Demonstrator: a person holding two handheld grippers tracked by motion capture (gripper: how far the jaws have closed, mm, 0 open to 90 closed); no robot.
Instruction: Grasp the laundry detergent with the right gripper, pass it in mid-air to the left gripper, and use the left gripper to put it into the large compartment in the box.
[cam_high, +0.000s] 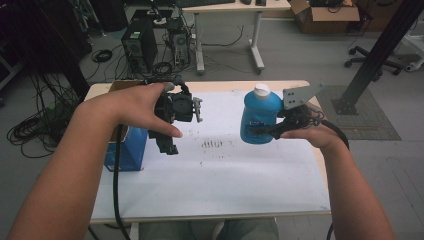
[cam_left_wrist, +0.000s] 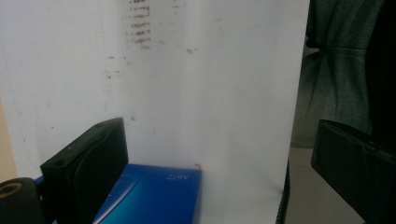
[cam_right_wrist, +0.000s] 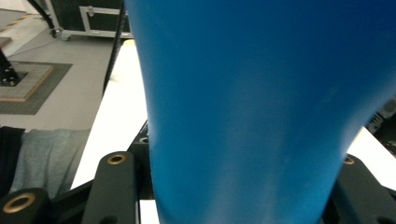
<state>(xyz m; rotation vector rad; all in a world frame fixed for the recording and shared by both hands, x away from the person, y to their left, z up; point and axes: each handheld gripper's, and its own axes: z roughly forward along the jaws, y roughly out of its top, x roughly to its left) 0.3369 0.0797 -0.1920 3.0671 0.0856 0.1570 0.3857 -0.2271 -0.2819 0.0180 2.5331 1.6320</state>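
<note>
Right gripper (cam_high: 272, 129) clamped on blue bottle (cam_high: 260, 117), held above tabletop (cam_high: 225, 175) on right side. Left gripper (cam_left_wrist: 219, 163) wide open, empty, over blue box (cam_left_wrist: 154, 198). Risk: smooth bottle wall slips between jaws, drops, tips; left gripper knocks box.

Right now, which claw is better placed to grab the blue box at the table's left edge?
Left. The left claw hangs open just beside the blue rectangular box, jaws apart. The right claw is shut on the blue plastic bottle with white cap across the table.
</note>
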